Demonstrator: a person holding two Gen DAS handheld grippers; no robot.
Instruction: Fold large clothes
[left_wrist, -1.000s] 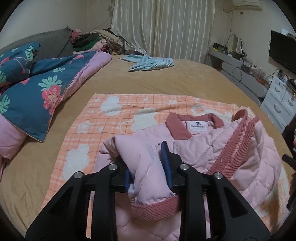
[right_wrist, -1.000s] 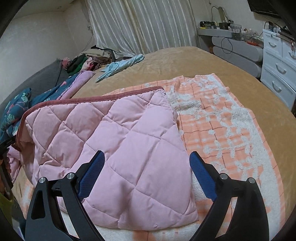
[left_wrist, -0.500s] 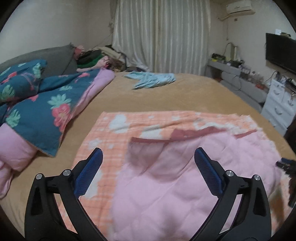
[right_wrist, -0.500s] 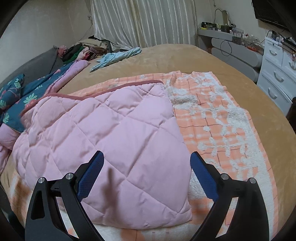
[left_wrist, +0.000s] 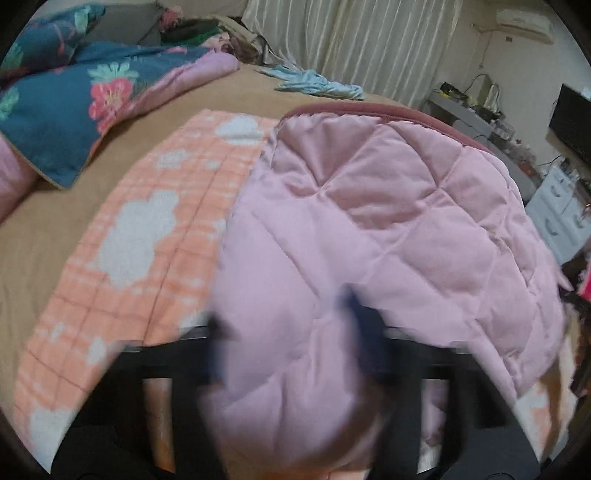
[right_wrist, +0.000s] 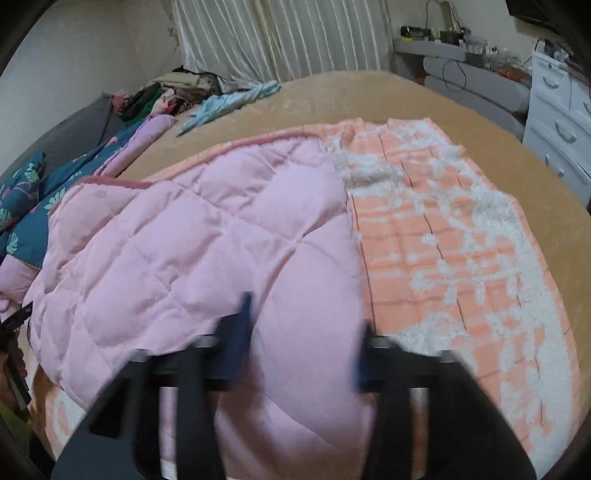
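A pink quilted jacket (left_wrist: 388, 206) lies folded on an orange checked blanket (left_wrist: 147, 229) on the bed. My left gripper (left_wrist: 286, 332) sits low at the jacket's near edge. Its blurred jaws are closing, and a bulge of the pink fabric is squeezed between them. In the right wrist view the same jacket (right_wrist: 184, 229) covers the left half of the blanket (right_wrist: 461, 240). My right gripper (right_wrist: 303, 339) is at the jacket's near right corner. Its jaws are closing too, with a fold of pink fabric pinched between the blue pads.
The tan bed cover (left_wrist: 44, 240) surrounds the blanket. A blue floral duvet (left_wrist: 66, 103) lies at the left and a light blue garment (left_wrist: 317, 83) at the far side. A clothes pile (right_wrist: 166, 92) sits by the curtains. A white dresser (right_wrist: 557, 129) stands right of the bed.
The left gripper let go of the sleeve, opened wide, dropped to the jacket's near edge and closed on it. The right gripper, open above the jacket, sank slightly and closed on the corner.
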